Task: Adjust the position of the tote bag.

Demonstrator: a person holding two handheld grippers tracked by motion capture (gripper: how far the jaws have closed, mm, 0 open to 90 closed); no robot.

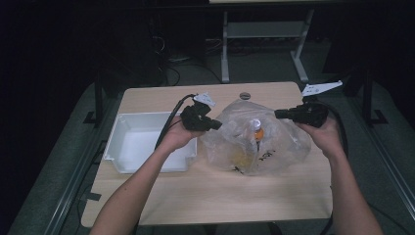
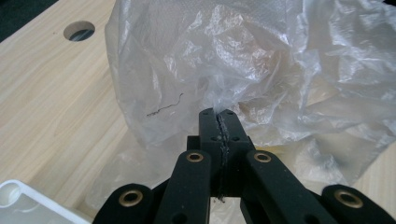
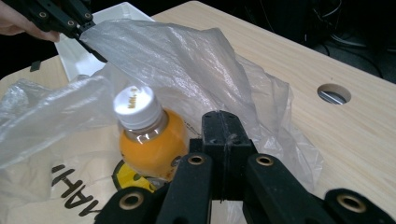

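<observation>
Both my tongs clamped on plastic bag (image 1: 254,139): left gripper (image 2: 218,116), right gripper (image 3: 224,122). Step: spreading mouth. Next: free bottle (image 3: 147,135), probably toward tray (image 1: 128,142).

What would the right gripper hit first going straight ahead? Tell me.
Probably the orange bottle inside the plastic bag. The right gripper, shut on the bag's edge, points across it; the bottle stands just ahead, slightly to one side, though depth is unclear.

Dim room, grey floor (image 1: 254,68), perhaps white table legs (image 1: 225,46)
</observation>
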